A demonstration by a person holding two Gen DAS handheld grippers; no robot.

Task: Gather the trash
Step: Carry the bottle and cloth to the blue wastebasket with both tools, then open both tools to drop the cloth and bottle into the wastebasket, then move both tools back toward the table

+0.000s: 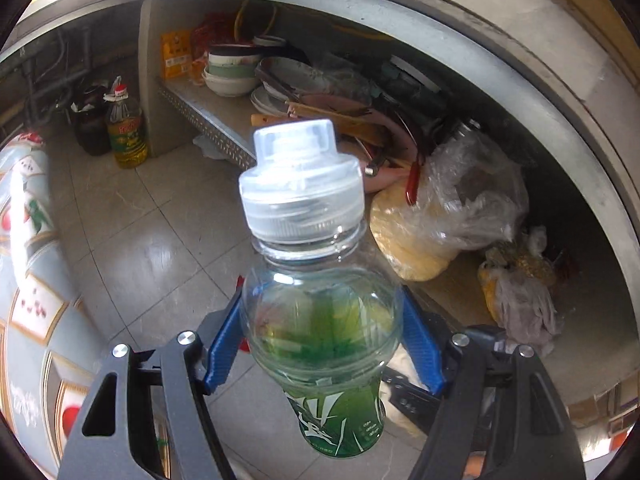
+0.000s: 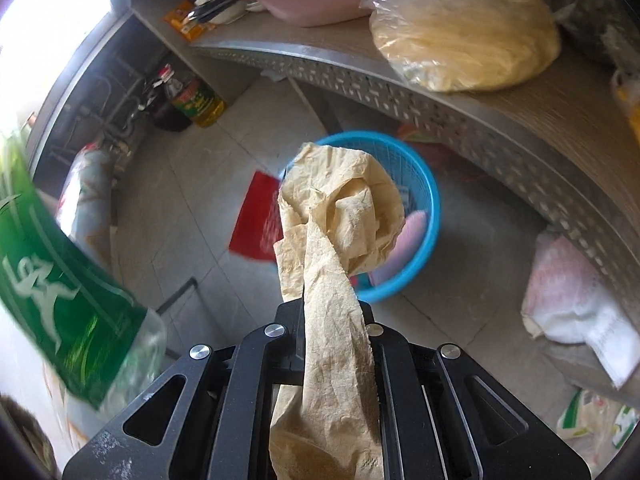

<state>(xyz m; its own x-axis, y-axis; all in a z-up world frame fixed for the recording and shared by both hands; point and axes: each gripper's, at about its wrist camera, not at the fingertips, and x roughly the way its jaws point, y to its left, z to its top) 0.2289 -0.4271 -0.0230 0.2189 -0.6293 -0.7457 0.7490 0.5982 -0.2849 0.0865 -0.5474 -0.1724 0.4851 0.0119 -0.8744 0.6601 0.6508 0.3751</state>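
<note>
My left gripper point(image 1: 322, 328) is shut on a clear plastic bottle point(image 1: 316, 280) with a green label and a clear cap, held in the air above the tiled floor. The same bottle shows at the left edge of the right wrist view point(image 2: 68, 320). My right gripper point(image 2: 328, 312) is shut on a crumpled tan paper napkin point(image 2: 340, 216), which sticks up past the fingers. A blue plastic basket point(image 2: 424, 200) stands on the floor just behind the napkin, with something pink inside. A red wrapper point(image 2: 256, 216) lies on the floor left of the basket.
A low metal shelf point(image 2: 400, 92) holds a pink basin point(image 2: 312, 0), bowls point(image 1: 232, 76), chopsticks and a bag of yellow noodles point(image 2: 468, 40). An oil bottle point(image 1: 126, 136) stands by the wall. Printed sacks point(image 2: 576, 308) lie on the floor at right and left.
</note>
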